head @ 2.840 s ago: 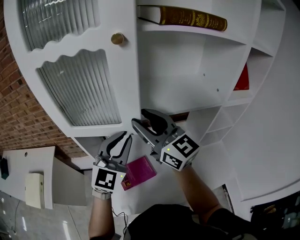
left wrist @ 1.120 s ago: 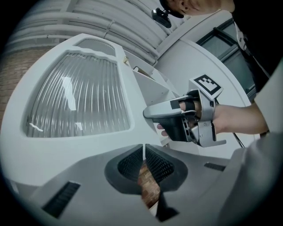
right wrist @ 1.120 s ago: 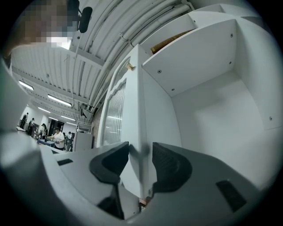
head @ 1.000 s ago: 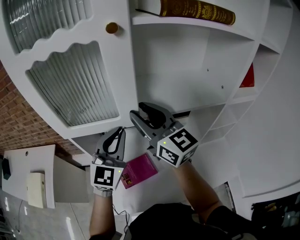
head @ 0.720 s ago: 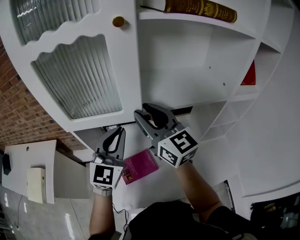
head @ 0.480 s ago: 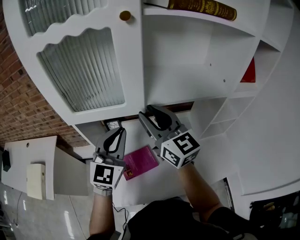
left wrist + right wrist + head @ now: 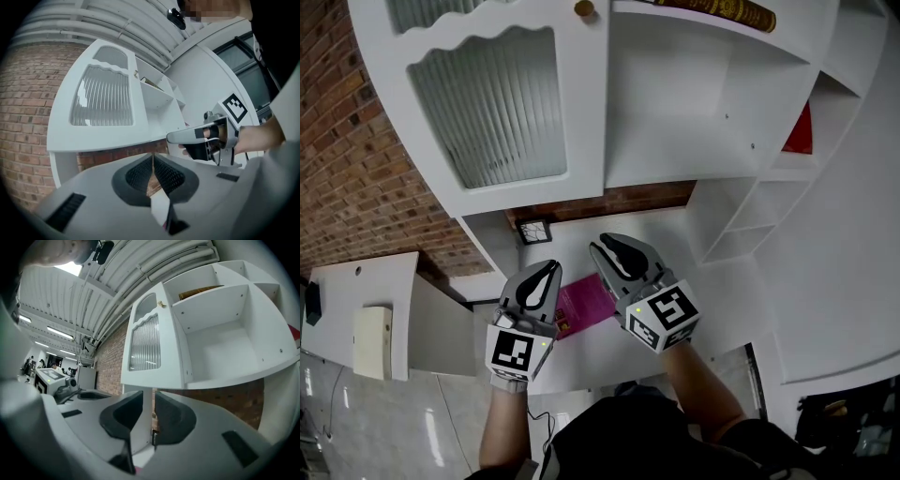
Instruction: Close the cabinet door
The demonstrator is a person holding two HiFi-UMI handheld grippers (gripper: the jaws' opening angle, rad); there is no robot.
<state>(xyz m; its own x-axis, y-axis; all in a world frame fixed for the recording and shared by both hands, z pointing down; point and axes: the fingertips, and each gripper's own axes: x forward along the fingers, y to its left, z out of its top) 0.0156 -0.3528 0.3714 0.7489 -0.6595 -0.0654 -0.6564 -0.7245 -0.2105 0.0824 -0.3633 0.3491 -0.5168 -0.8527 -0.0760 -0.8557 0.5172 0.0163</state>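
The white cabinet door (image 7: pixel 487 103) with ribbed glass and a brass knob (image 7: pixel 584 8) stands swung open at the upper left, beside the bare open compartment (image 7: pixel 675 112). Both grippers hang below the cabinet, over the white desk, touching nothing. My left gripper (image 7: pixel 548 269) is shut and empty, its pads meeting in the left gripper view (image 7: pixel 153 158). My right gripper (image 7: pixel 612 244) is just right of it. Its jaws are closing with a narrow gap and nothing between them (image 7: pixel 149 401). The door (image 7: pixel 145 348) rises ahead of it.
A pink book (image 7: pixel 581 305) lies on the desk (image 7: pixel 609 352) between the grippers. A brown book (image 7: pixel 712 9) lies on the upper shelf and a red one (image 7: pixel 800 131) stands at the right. A brick wall (image 7: pixel 356 159) and a low white unit (image 7: pixel 356 300) are on the left.
Both grippers have drawn back and sunk from the cabinet's bottom edge toward the desk front. The right jaws have narrowed. The door still stands open.
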